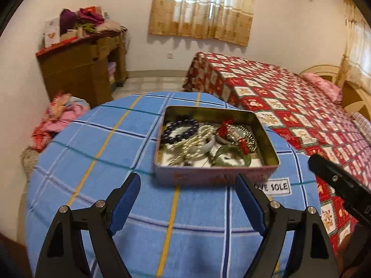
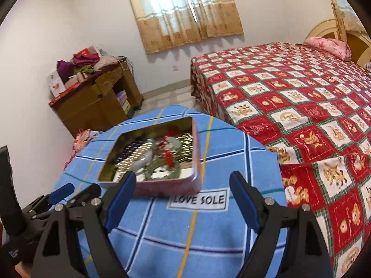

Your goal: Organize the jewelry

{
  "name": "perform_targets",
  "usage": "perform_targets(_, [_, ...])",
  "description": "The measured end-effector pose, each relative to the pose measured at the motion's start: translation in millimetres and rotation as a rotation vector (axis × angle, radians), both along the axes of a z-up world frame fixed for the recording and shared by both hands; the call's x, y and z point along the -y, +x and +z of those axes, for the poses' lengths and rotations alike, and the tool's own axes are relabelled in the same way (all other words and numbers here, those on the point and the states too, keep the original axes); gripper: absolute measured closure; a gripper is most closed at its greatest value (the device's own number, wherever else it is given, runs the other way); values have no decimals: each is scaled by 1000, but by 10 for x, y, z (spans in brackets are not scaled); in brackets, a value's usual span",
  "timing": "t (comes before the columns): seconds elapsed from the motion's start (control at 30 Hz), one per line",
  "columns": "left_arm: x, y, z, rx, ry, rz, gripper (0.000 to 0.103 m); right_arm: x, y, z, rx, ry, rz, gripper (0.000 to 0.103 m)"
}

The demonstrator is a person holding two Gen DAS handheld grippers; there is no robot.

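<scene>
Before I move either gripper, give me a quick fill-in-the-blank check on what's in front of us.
1. The jewelry lies inside an open metal ____ with no lid on it.
2. The tin rests on a blue checked cloth whose label reads "LOVE ____".
3. The beaded bracelet at the tin's far left corner is dark ____.
4. The left gripper and the right gripper are both ____ and hold nothing.

Missing words: tin; SOLE; purple; open

Desk (image 1: pixel 81 162): round, covered by blue plaid towel (image 1: pixel 197 227), label "LOVE SOLE" (image 2: pixel 199 199). Open tin (image 1: pixel 215 176) holding jewelry rests directly on towel, just beyond label.
</scene>
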State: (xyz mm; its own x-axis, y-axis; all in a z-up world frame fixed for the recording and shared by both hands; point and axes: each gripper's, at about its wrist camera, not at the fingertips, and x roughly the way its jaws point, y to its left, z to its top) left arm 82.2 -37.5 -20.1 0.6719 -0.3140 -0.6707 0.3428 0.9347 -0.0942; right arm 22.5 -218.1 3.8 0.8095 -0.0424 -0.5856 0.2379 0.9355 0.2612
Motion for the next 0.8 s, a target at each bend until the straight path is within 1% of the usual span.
perform_targets(0.07, [-35, -120, 69, 27, 28, 30, 20, -87, -126, 112, 34, -36, 2, 16])
perform_targets(0.13, [-63, -204, 129, 42, 45, 50, 20, -159, -225, 201, 68, -57, -7, 9])
perform_targets(0.27, [-123, -366, 290, 84, 59, 78, 20, -274, -375, 395, 138, -94, -11, 8])
perform_targets(0.37, [-131, -445, 410, 124, 101, 121, 20, -334, -437, 489, 173, -132, -20, 8])
perform_targets(0.47, [-117, -529, 526, 186, 126, 124, 20, -346, -485, 552, 198, -138, -38, 8])
perform_targets(0.63, [-127, -656, 716, 280, 116, 156, 20, -330, -571, 650, 244, -129, -54, 8])
perform_targets(0.7, [-144, -675, 769, 308, 103, 161, 19, -341, -588, 671, 254, -145, -63, 8])
perform_targets(0.8, [-176, -700, 811, 330, 82, 167, 19, -365, -587, 683, 258, -158, -68, 8])
